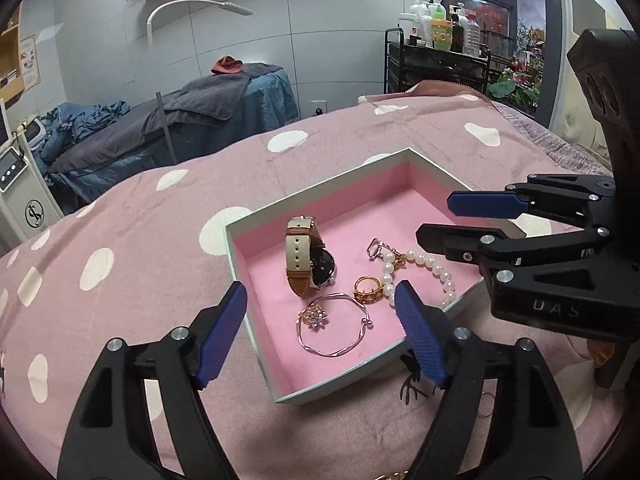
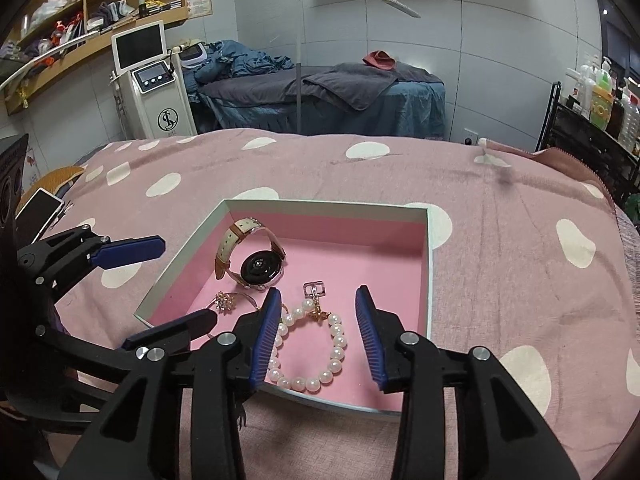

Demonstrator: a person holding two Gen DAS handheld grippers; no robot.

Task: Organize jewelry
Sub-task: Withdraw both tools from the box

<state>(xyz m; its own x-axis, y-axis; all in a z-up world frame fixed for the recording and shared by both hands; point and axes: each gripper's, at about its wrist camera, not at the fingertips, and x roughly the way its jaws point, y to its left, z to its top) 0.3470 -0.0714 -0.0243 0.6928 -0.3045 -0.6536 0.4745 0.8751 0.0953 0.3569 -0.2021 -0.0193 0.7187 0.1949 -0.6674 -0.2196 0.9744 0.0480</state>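
The pearl bracelet (image 2: pixel 310 344) lies at the near edge of the pink-lined box (image 2: pixel 430 264), beside a watch (image 2: pixel 256 262), gold ring (image 1: pixel 367 289) and silver bangle (image 1: pixel 334 326). The right gripper (image 2: pixel 316 334) hangs over it, jaws wide apart and empty; the left gripper (image 1: pixel 322 334) is likewise spread and holding nothing. Any tidying should nudge gently, since beads roll. The box sits on a pink polka-dot bed (image 2: pixel 520 216) in a treatment room with shelves and a machine (image 2: pixel 160 92).

Bare far half of box (image 2: pixel 429 256)
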